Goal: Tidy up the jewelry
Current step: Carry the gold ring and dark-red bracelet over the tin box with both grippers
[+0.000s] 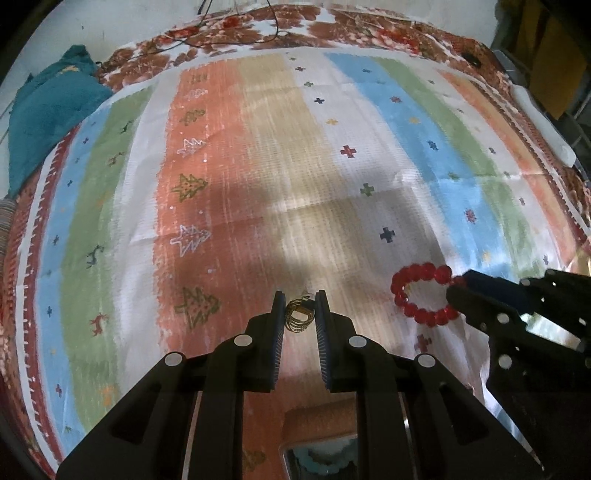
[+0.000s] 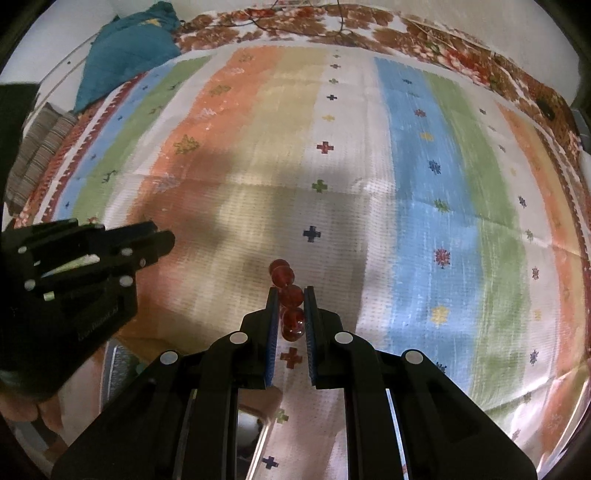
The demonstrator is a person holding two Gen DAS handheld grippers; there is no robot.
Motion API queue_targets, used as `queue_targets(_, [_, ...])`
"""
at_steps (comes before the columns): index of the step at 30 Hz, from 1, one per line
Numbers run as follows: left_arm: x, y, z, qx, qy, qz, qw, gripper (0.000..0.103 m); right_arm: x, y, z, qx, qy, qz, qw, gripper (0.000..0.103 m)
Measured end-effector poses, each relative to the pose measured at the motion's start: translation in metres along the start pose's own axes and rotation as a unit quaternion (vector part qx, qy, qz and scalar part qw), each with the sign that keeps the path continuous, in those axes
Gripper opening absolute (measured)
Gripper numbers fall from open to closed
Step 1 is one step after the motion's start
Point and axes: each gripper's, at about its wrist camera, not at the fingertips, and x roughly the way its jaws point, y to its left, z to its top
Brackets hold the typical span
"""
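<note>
Pointing steeply down over the striped cloth (image 1: 258, 155): left tongs (image 1: 300, 306) clamping gold rings (image 1: 299, 315), right tongs (image 2: 291, 306) red bead bracelet (image 2: 290, 295).

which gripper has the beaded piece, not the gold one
The right gripper: it pinches the red bead bracelet. The left gripper holds gold rings.

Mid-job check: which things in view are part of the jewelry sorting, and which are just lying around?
Job items:
- gold ring, held in the left gripper
- red bead bracelet, held in the right gripper

Lying about:
- teal cloth
- black cable
- striped mat, just the work surface
</note>
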Motion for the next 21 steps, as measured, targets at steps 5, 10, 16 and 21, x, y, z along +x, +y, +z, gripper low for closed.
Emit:
queue_targets(5, [-0.017, 0.0, -0.009, -0.001, -0.018, 0.0, 0.9998, 0.016, -0.012, 0.002, -0.002, 0.0, -0.017, 0.006, 1.0, 0.014])
queue_targets(10, [-0.033, 0.0, -0.019, -0.003, -0.03, -0.004, 0.9995, 0.016, -0.029, 0.005, -0.004, -0.002, -0.039, 0.011, 0.999, 0.014])
queue_targets(16, [-0.052, -0.005, -0.03, 0.0, -0.048, -0.008, 0.9988, 0.016, -0.047, 0.011, -0.01, -0.004, -0.063, 0.016, 0.998, 0.014])
queue_targets(21, [-0.067, -0.01, -0.039, 0.008, -0.063, -0.008, 0.998, 0.016, -0.065, 0.014, -0.016, -0.006, -0.084, 0.02, 0.996, 0.014])
